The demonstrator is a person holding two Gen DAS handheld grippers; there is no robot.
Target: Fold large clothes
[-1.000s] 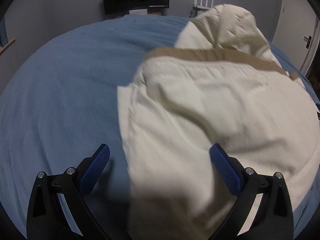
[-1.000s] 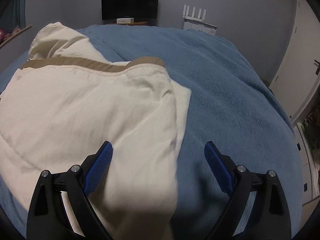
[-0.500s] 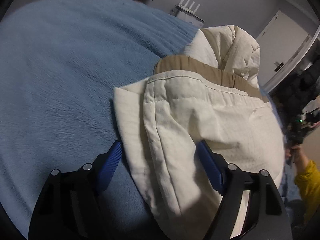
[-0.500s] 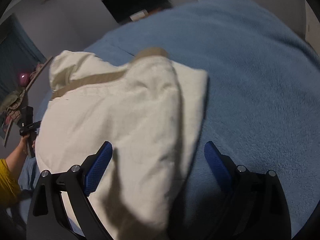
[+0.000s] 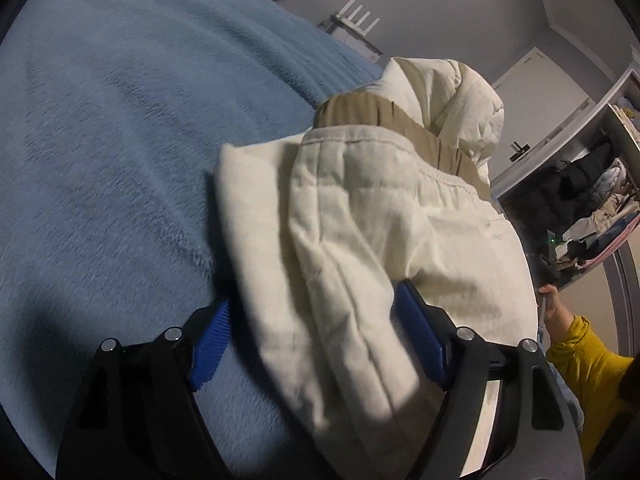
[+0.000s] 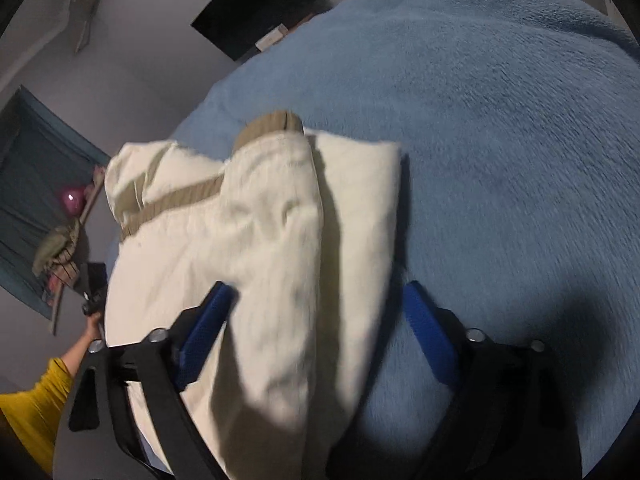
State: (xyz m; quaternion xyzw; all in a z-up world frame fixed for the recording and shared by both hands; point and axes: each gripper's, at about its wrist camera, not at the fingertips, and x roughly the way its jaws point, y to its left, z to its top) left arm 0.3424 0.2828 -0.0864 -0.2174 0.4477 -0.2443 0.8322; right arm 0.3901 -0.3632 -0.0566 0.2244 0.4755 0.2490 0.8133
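Each gripper (image 5: 318, 330) (image 6: 318, 322) — black linkage arms, silver screws, ribbed blue pads; mustard-yellow sleeve (image 5: 592, 380).

Blue blanket (image 5: 120, 140), dark screen (image 6: 260, 12) (perhaps a television), open wardrobe (image 5: 592, 208).

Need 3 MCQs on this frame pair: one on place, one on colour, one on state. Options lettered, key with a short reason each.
1. Where does the cream padded jacket lie?
A. on the blue fleece blanket
B. on a wooden floor
C. on a hanger

2. What colour is the jacket's ribbed band?
A. red
B. tan
C. black

3. How does the left gripper stand to the jacket?
A. high above it
B. its blue pads straddle a folded edge
C. away on bare blanket

Key:
1 A: blanket shows all around the jacket in both wrist views.
2 B: the band is tan against the cream shell.
3 B: jacket fabric fills the gap between the pads; the right gripper likewise straddles the other side.
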